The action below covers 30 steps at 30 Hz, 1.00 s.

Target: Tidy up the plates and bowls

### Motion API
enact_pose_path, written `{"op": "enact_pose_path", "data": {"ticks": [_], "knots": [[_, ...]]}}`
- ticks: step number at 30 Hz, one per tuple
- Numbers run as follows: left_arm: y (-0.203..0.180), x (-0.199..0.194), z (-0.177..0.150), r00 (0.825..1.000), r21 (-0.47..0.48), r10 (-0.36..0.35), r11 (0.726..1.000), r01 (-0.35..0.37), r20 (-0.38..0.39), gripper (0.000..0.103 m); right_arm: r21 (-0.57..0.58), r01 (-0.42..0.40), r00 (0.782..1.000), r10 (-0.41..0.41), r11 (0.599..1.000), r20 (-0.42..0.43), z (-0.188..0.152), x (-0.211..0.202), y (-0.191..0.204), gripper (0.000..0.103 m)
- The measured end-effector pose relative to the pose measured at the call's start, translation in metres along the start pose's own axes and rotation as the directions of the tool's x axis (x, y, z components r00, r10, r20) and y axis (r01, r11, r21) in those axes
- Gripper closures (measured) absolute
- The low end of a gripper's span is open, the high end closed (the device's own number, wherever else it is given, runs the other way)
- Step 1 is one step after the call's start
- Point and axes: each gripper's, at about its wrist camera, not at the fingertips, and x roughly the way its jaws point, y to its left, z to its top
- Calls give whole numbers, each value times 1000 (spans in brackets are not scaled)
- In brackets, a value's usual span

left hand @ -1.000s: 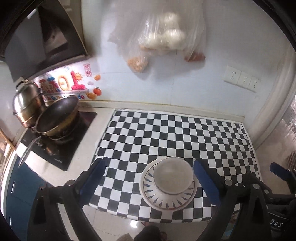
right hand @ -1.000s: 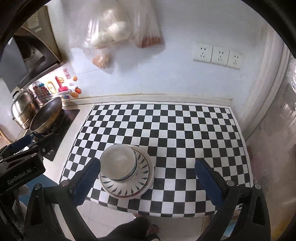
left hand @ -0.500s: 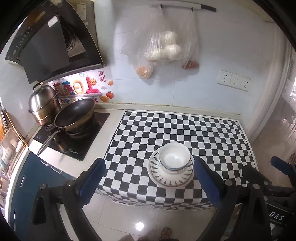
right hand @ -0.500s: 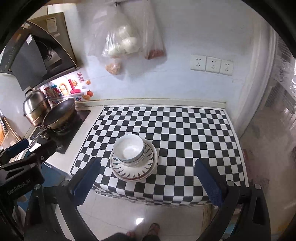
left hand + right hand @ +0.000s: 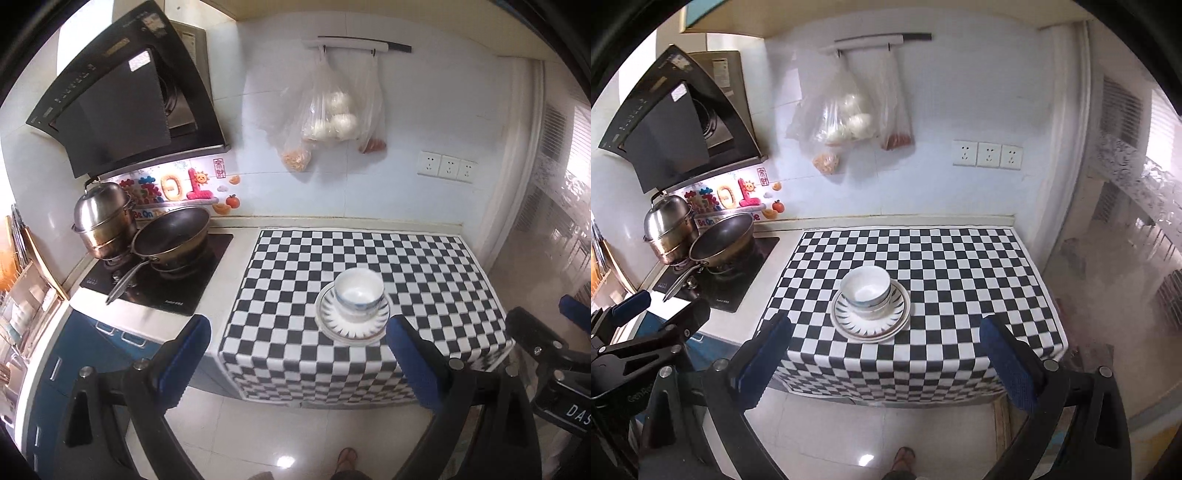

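Nearest, at 6 o'clock in each wrist view: left gripper (image 5: 297, 354) and right gripper (image 5: 884, 354), both spread wide, blue padded fingers holding nothing, hanging over glossy floor tile short of the counter.

Beyond, at centre: checkered cloth (image 5: 960, 258), black and white, draped over the counter's front edge. On it, near that edge: white bowl (image 5: 866, 286), round and glazed, nested in a stack that looks like two, seated on stacked plates (image 5: 870, 319) with dark rim marks.

Judged: stacking looks done, hands clear of the pile. Next, if anything, a wide, level grasp on the plate rims, since glazed ware slips.

Farther, at 9 o'clock: dark wok (image 5: 171, 236), steel pot (image 5: 103, 221). At 12 o'clock: clear hanging bags (image 5: 328, 118).
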Motion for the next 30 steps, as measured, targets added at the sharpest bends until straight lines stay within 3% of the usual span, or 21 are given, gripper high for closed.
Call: {"op": "enact_pose_path", "data": {"ticks": [7,15,30], "knots": [[25,-51,-37,1000,17,-9,1000,8,7,6,20,30,1000,-29,999,-2,-49,-61,34,0],[37,-98,-65,1000,15,-5,1000,4,29,6,8,57,998,-57,998,20,-80,-114,49,0],[25,-155,-79,994,-2,30,1000,-30,105,6,6,53,995,-54,999,78,-93,-173,25,0]]}}
